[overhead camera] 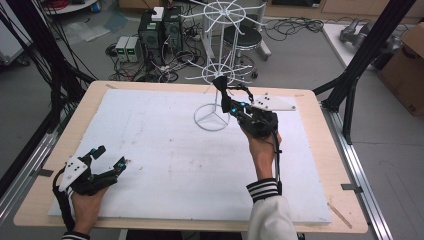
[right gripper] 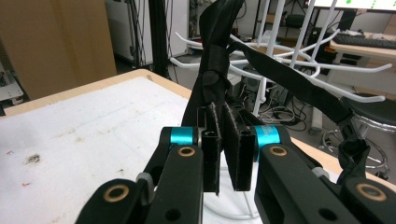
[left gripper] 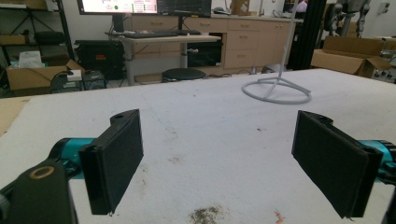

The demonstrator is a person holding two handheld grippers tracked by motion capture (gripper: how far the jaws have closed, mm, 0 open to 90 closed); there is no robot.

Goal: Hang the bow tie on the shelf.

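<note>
My right gripper [right gripper: 223, 163] clamps a black strap [right gripper: 212, 60], possibly a bow tie, beside the white rack [overhead camera: 216, 65]. My left gripper [left gripper: 229, 158] rests wide open on the worktop [overhead camera: 165, 150].

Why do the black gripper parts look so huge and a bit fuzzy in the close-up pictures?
In the left gripper view the open left gripper sits right by the lens, so its jaws look soft while the white stand base stays clearer; in the right gripper view the right gripper, clamping a black bow tie, is sharp and the room behind blurs.
</note>
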